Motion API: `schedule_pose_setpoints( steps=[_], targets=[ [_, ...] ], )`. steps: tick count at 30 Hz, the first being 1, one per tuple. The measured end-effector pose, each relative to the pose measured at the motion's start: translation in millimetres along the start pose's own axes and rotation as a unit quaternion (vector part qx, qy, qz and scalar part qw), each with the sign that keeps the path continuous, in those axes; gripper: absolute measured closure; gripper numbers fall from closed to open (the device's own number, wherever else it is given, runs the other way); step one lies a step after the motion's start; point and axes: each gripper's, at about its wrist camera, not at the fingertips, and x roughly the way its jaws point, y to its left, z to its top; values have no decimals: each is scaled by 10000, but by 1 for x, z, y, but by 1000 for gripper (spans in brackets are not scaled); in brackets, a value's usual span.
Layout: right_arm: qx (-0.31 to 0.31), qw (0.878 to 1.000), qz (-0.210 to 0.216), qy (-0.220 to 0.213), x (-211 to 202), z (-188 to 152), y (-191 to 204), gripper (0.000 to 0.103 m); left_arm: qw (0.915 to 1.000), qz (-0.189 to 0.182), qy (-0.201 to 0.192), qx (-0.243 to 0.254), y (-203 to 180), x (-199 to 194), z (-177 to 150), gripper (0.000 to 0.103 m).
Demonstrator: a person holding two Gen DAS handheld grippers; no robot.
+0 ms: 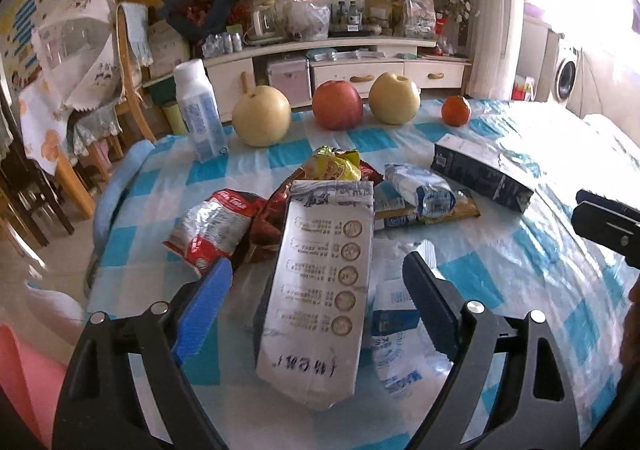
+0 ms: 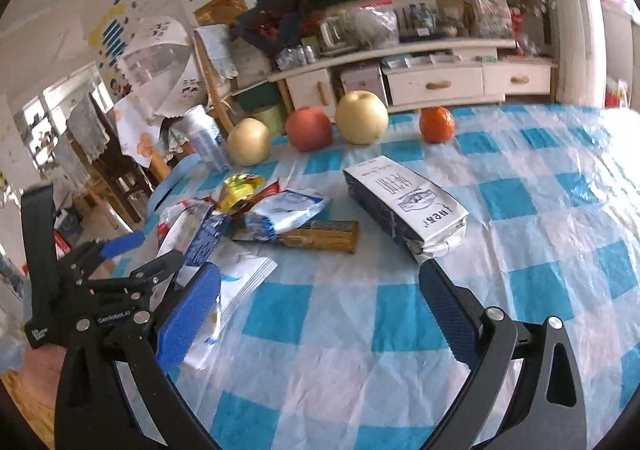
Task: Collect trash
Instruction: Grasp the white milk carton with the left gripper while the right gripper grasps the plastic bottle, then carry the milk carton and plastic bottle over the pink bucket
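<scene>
Here, left gripper point(image 1: 318, 290) tilted down, astride milk carton point(image 1: 320, 290).

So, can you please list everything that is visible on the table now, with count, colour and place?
pears: two, pale yellow, far edge of the table.
apple: one, red, between the pears.
orange: one, far edge, rightmost fruit.
bottle: one, white and blue, upright, left of the fruit.
silver carton: one, lying between the left claw's fingers, not pressed.
dark carton: one, navy and white, lying ahead of the right claw.
wrappers: several, red, yellow, blue, gold, heaped mid-table.
tablecloth: one, blue and white checks.
left claw: open.
right claw: open, empty.
</scene>
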Motion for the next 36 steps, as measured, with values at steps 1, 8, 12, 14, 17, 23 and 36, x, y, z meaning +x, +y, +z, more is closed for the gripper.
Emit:
schedule_pose_setpoints(
  steps=[1,8,12,14,17,23,36],
  targets=[
    [151,9998,132,61,4,2,-4,5,10000,-42,29,-71,1,3,2,15],
    [350,9986,359,184,20,11,-8,5,9971,-139,443,-597,14,29,6,29],
    [378,9974,559,248,28,17,-8,5,9974,26,577,-425,8,36,4,34],
    [430,9951,807,371,34,14,-2,5,9978,65,566,-335,6,36,5,35],
    [391,9919,1069,567,42,8,8,5,9980,6,550,-316,6,35,4,38],
    [98,9830,1507,1043,56,-14,38,26,9978,-18,508,-415,11,30,3,45],
    [-968,9790,1264,1274,61,-42,81,21,9976,0,356,-596,30,10,-5,48]
  ],
)
